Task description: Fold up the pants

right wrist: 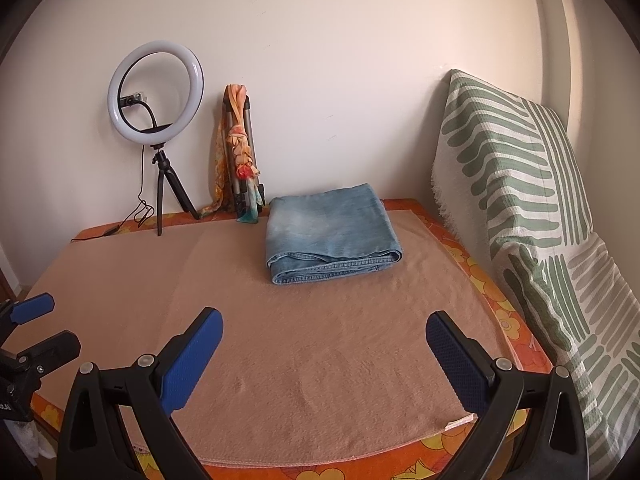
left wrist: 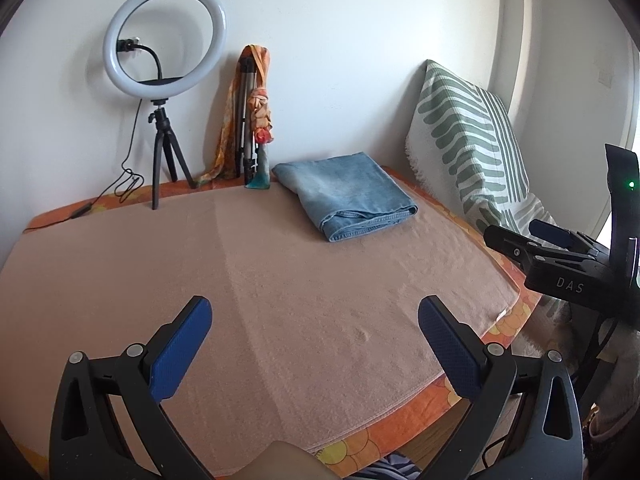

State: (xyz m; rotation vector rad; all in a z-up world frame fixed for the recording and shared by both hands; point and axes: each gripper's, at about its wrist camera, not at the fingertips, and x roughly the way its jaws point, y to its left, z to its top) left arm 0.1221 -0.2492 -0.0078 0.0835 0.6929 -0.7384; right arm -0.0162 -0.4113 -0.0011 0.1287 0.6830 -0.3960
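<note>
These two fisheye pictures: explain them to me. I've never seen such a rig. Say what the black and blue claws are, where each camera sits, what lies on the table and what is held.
The claws are two-finger grippers that a person holds, one in each hand. Each carries a camera looking forward along its fingers. One picture comes from the left gripper, the other from the right gripper; the blue parts are their pads. Both stand open and hold nothing. On the table's peach towel lie folded blue jeans. At the wall stand a ring light on a small tripod and a folded tripod with an orange scarf. On the right leans a green-striped cushion.
</note>
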